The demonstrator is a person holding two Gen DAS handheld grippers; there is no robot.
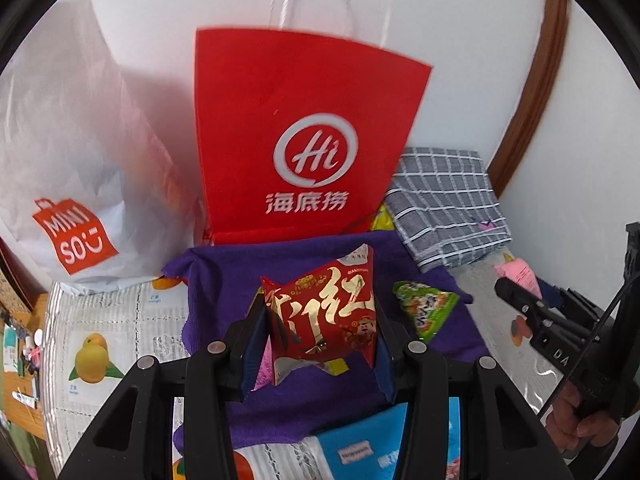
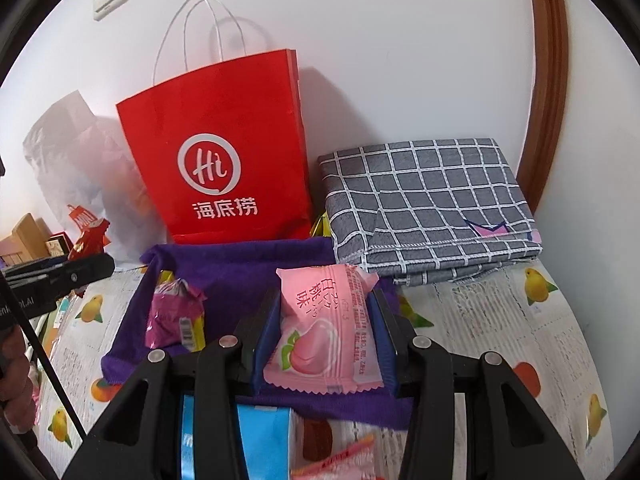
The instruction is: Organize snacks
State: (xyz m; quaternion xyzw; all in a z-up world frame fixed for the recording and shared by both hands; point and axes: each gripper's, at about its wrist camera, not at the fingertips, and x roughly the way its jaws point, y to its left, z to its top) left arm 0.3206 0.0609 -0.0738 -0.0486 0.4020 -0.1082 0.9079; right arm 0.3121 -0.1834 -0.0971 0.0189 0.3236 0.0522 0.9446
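Here, a red snack packet (image 1: 326,318) with gold letters is clamped between the two blue pads of the left gripper (image 1: 320,336), whose jaws are closed onto its sides, and it is held above a purple cloth (image 1: 224,276). On this cloth, at about 3 o'clock from the red packet, a green triangular packet (image 1: 424,308) is lying. In the right wrist view, a pink peach packet (image 2: 324,332) is gripped in the same way by the right gripper (image 2: 325,344), the jaws being pressed against both of its edges. At about 9 o'clock from the pink packet, a magenta packet (image 2: 172,312) is seen resting on the cloth. Behind the cloth, at 12 o'clock, a red paper bag (image 1: 304,132) with white string handles is stood upright against the wall. A white plastic bag (image 1: 76,160) is placed at its 9 o'clock side, and a folded grey checked cloth (image 2: 428,208) at its 3 o'clock side. All is laid on a table cover (image 2: 500,320) printed with fruit.
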